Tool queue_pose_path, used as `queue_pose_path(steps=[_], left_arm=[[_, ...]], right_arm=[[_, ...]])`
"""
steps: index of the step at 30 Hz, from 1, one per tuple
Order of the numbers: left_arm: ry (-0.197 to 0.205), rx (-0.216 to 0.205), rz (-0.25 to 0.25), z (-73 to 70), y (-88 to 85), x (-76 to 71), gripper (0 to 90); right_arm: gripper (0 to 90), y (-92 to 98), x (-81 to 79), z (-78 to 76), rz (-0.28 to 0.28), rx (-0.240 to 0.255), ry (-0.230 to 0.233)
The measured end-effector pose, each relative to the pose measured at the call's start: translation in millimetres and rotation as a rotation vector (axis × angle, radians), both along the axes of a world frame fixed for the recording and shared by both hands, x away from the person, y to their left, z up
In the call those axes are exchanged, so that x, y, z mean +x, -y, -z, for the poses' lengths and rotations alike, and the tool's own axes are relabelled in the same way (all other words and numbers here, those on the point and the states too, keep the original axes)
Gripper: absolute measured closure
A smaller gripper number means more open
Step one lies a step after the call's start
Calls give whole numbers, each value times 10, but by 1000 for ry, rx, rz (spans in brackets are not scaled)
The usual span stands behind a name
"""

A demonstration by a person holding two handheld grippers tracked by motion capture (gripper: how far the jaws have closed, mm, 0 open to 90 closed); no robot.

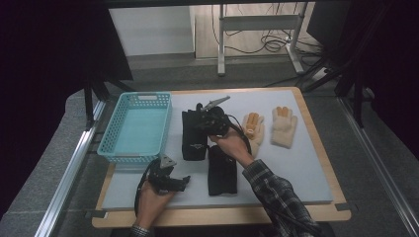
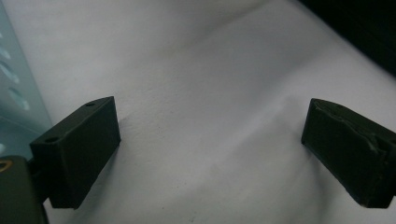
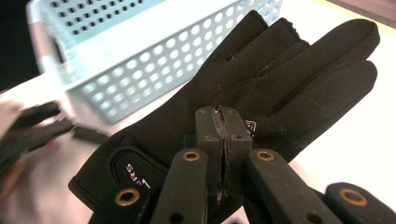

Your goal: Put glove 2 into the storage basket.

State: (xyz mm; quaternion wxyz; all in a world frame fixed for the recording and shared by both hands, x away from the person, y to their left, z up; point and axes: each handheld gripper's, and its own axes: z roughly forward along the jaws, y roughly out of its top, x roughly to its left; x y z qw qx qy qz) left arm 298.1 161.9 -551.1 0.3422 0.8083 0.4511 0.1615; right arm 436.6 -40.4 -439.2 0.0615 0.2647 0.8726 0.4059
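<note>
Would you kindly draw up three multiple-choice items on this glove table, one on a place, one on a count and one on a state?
1. Where does the basket stand on the table?
A. at its left side
B. at its right edge
C. between the cream gloves

2. How many gloves lie on the table?
A. two
B. three
C. four

3. How do the jaws of the left gripper stand?
A. shut on a glove
B. wide apart over bare table
C. shut on the basket rim

Answers:
1 A, the high view shows the basket left of the far black glove.
2 C, two black gloves, far and near, and two cream gloves.
3 B, the left gripper view shows a broad gap with only table between the jaws.
</note>
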Motion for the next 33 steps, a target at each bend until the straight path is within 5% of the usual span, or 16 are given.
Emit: queue_pose_path(steps=[7,12,17,26,33], left_arm=[[0,0,0,-1,1,0,47],[3,-9,-8,2,8,0,47],[3,-9,-8,2,8,0,47],[3,-9,-8,3,8,0,48],[2,-5,-5,1,6,0,48]], right_arm=[[872,425,-351,-90,9,30,2],[871,740,-674,-99,28,5,12],[870,874,-819,-43,48,-20,7],[868,953,-815,331,90,-29,-77],[802,854,-799,627,99,-75,-64]])
